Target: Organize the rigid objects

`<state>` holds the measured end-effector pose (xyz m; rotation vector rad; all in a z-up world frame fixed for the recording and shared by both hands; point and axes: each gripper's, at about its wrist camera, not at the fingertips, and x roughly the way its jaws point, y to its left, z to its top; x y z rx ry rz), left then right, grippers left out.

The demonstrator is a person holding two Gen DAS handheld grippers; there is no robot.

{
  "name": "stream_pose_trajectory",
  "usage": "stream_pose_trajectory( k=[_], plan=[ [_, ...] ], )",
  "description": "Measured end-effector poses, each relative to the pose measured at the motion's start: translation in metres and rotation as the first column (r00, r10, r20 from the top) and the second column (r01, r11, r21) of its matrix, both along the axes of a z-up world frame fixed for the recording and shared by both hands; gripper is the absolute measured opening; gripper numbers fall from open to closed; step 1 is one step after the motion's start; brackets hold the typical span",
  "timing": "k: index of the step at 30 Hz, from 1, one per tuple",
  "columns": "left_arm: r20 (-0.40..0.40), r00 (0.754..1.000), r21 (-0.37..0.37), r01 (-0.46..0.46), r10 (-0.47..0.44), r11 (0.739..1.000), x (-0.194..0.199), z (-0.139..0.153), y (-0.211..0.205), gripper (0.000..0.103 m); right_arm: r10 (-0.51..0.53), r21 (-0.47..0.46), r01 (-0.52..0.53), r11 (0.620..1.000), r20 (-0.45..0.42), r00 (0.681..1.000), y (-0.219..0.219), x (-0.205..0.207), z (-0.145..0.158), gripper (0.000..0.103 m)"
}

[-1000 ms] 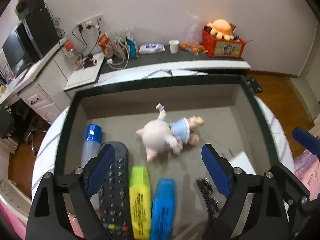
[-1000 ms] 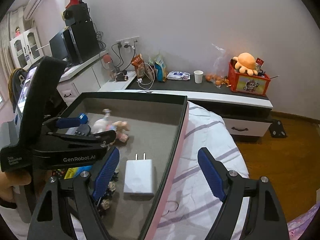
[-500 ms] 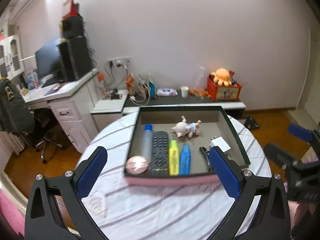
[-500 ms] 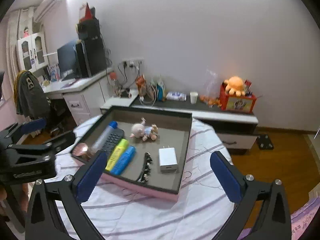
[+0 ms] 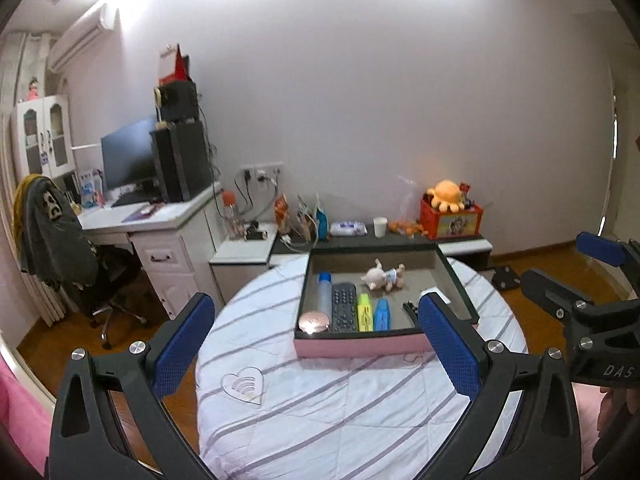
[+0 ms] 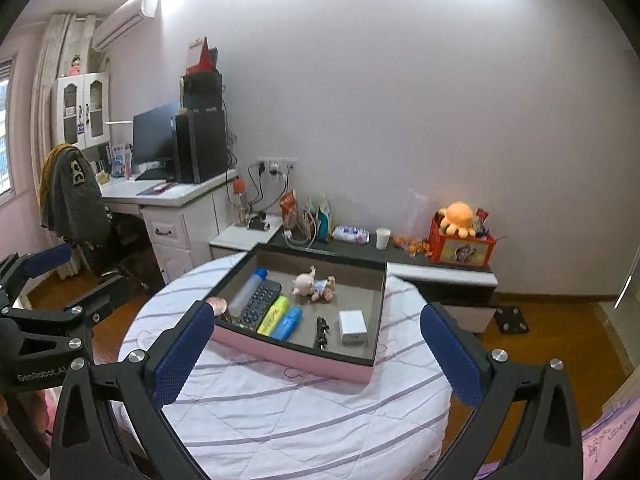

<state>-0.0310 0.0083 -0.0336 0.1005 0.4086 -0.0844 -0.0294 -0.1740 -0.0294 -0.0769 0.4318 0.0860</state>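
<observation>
- as the left wrist view shows it, the left gripper (image 5: 316, 346) hangs well back from the tray (image 5: 360, 345), jaws spread wide with nothing between them; the tray sits on the round table (image 5: 304, 412).
- in the tray's near row lie a compact (image 5: 315, 321), a bottle (image 5: 324, 291), a remote (image 5: 344, 311), a yellow marker (image 5: 364, 312) and a blue marker (image 5: 382, 314), side by side; a pig toy (image 5: 383, 276) lies behind them.
- the markers and remote look light and stiff, best pinched across their narrow width at mid-length; the bottle is round and likely slippery, so take it across the middle.
- in the right wrist view, the right gripper (image 6: 316, 354) is likewise wide apart and empty, near the tray's pink front wall (image 6: 292, 354) but not touching it.
- a white charger (image 6: 352, 327) lies at the tray's right, just beside a dark clip-like thing (image 6: 322, 332) too small to name.
- the charger looks hard, smooth and blocky: grip its two flat sides, not the prongs.
- the compact looks glossy and possibly fragile; hold its rim lightly.
- the pig looks soft, so it hardly counts as rigid.
</observation>
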Motion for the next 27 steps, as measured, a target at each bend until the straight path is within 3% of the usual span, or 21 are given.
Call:
stream_pose_trajectory(
  k=[12,27],
  plan=[
    [0.099,0.995,0.003,-0.022,0.022,1.000,-0.032,0.013,0.005,0.103,0.017,-0.040,-0.013,0.999,0.112,0.994,0.023,-0.035,0.010,0.103],
    [0.124,0.992,0.013,-0.021,0.019,1.000,-0.038,0.012,0.006,0.103,0.033,-0.057,-0.027,0.998,0.109,0.994,0.028,-0.040,0.006,0.103]
  ],
)
